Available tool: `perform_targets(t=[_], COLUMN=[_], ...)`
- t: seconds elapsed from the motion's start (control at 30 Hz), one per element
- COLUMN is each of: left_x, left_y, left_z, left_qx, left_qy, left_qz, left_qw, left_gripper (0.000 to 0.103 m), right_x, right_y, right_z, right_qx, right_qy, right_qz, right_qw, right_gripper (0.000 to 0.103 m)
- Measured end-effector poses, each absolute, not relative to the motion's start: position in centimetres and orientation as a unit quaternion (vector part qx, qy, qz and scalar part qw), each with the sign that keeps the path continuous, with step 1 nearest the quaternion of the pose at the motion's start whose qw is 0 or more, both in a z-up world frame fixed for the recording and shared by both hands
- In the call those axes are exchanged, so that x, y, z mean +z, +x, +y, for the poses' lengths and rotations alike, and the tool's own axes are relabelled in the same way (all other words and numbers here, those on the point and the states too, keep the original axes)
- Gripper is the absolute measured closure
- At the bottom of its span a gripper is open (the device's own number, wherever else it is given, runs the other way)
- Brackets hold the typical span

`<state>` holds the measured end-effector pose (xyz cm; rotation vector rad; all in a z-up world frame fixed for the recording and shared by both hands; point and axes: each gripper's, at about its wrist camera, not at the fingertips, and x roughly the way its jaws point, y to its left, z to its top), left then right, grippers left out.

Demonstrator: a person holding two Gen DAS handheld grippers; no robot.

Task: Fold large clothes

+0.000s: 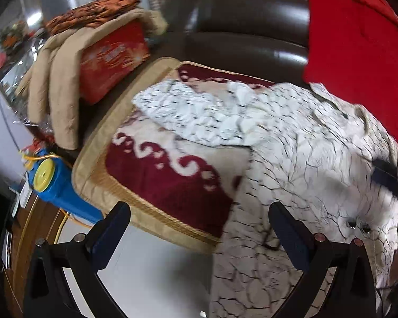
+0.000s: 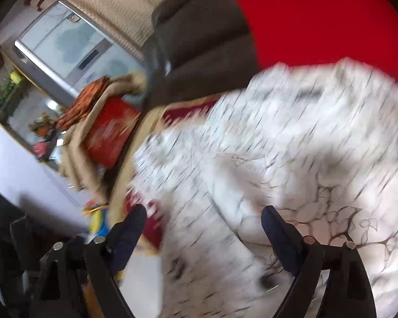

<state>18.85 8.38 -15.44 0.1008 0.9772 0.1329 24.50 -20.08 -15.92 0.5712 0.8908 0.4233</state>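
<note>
A dark leather sofa fills the far side of the room, its seat covered by a maroon-and-cream patterned mat with a tan border. At the far left a beige coat is draped over a red box, with an orange patterned cloth on top; nearer, at the left edge of the mat, a blue container with a yellow lid lies on its side. The white garment with dark crackle lines lies across the right part of the mat, one sleeve stretched leftward and its near end hanging over the seat edge, below a red cloth on the backrest. The step in hand looks like a pause between folds: neither tool has fabric. The left gripper hovers over the mat's near edge with jaws wide apart and nothing between them. The right gripper, heavily blurred, also stands wide open above the garment, empty. The next move likely calls for pinching an edge or the outstretched sleeve and carrying it inward over the body.
</note>
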Motion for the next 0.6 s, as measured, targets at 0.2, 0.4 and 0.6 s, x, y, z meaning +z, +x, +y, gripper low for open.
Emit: perform_targets(t=[0.2, 0.4, 0.6], left_x=[-16.0, -17.5, -18.5], left_y=[20.6, 23.3, 25.5], left_z=[8.2, 7.3, 13.2], left_qx=[0.021, 0.005, 0.065], left_qy=[0.011, -0.002, -0.048], left_qz=[0.475, 0.48, 0.489], left_qw=[0.88, 0.877, 0.869], left_gripper=[0.0, 0.0, 0.0], right_x=[-16.3, -18.5, -23.5], right_y=[22.8, 22.9, 24.4], right_z=[-24.9, -32.1, -33.4], right_qx=[0.149, 0.04, 0.013], right_qy=[0.277, 0.315, 0.331], right_qz=[0.409, 0.419, 0.49], right_qw=[0.857, 0.851, 0.807], right_gripper=[0.013, 0.024, 0.031])
